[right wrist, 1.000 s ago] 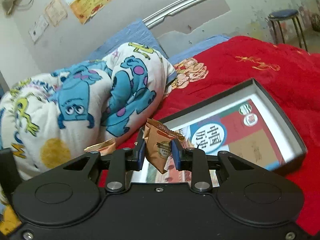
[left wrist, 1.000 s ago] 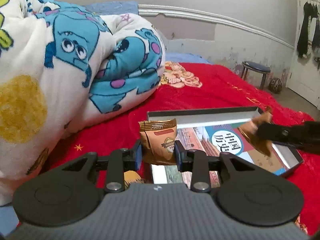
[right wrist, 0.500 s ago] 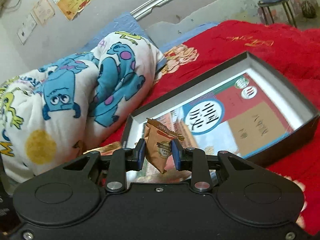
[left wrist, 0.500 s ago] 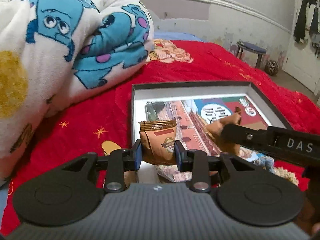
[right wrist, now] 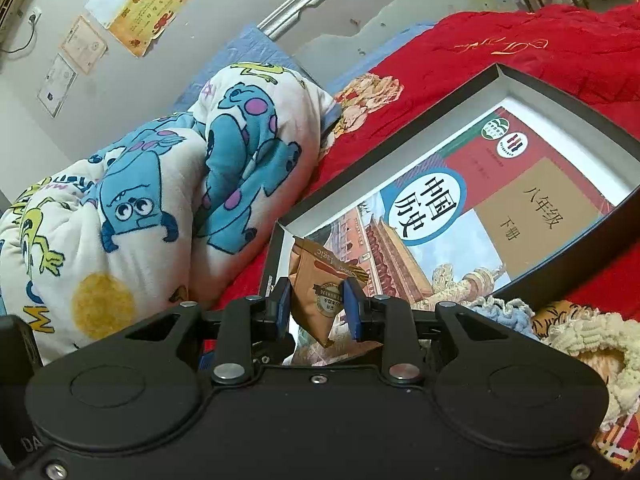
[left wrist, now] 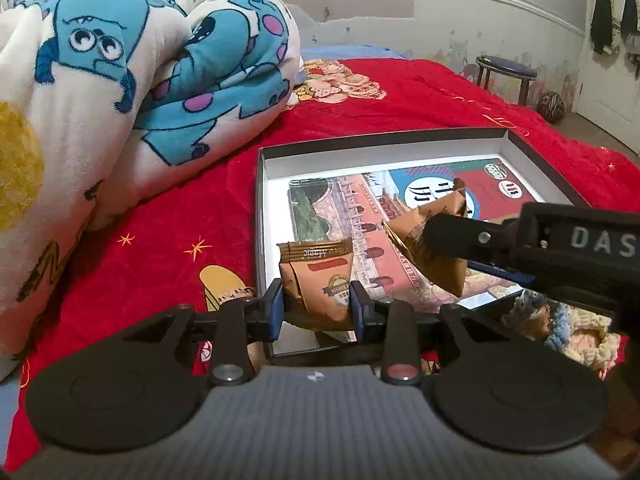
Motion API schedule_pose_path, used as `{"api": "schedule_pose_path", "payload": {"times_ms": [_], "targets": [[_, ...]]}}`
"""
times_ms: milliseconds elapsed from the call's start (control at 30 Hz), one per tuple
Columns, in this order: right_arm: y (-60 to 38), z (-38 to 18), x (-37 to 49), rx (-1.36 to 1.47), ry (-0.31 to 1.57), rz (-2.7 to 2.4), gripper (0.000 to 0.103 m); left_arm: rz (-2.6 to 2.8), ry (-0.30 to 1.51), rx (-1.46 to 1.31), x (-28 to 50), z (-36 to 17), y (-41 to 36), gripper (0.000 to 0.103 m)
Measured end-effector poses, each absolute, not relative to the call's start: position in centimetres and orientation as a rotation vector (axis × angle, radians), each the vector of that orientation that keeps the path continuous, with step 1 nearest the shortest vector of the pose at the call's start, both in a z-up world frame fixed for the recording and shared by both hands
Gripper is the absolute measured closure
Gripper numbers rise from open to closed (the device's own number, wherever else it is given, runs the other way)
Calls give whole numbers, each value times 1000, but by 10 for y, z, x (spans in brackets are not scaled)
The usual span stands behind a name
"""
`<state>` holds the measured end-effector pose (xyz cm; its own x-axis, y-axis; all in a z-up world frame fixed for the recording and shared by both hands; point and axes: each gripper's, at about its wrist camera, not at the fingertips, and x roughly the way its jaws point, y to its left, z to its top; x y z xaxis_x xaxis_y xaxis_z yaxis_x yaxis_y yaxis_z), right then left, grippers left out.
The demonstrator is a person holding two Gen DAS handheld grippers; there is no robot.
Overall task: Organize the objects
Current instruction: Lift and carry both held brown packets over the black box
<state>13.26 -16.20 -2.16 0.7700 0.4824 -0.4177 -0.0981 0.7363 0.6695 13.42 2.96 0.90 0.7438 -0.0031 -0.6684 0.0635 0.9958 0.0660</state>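
brown packet pinched between jaws

Home bedroom: bed with red bedspread beyond the fingers, rolled cartoon-print quilt left of them, paper certificates on wall, stool, clothes hanging on door.

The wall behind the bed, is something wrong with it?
Yes. The wall has a big patch where the paint has come off above the bed's far edge, with ragged edges. Lower down it looks stained and chipped too.
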Motion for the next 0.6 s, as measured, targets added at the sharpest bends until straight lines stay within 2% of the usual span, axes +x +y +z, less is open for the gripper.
{"api": "schedule_pose_path", "payload": {"times_ms": [200,600], "targets": [[-142,-16,137,540,626,332,75,-33,740,90,134,8,29,65],[-124,-14,137,482,677,316,75,-42,762,74,136,6,32,64]]}}
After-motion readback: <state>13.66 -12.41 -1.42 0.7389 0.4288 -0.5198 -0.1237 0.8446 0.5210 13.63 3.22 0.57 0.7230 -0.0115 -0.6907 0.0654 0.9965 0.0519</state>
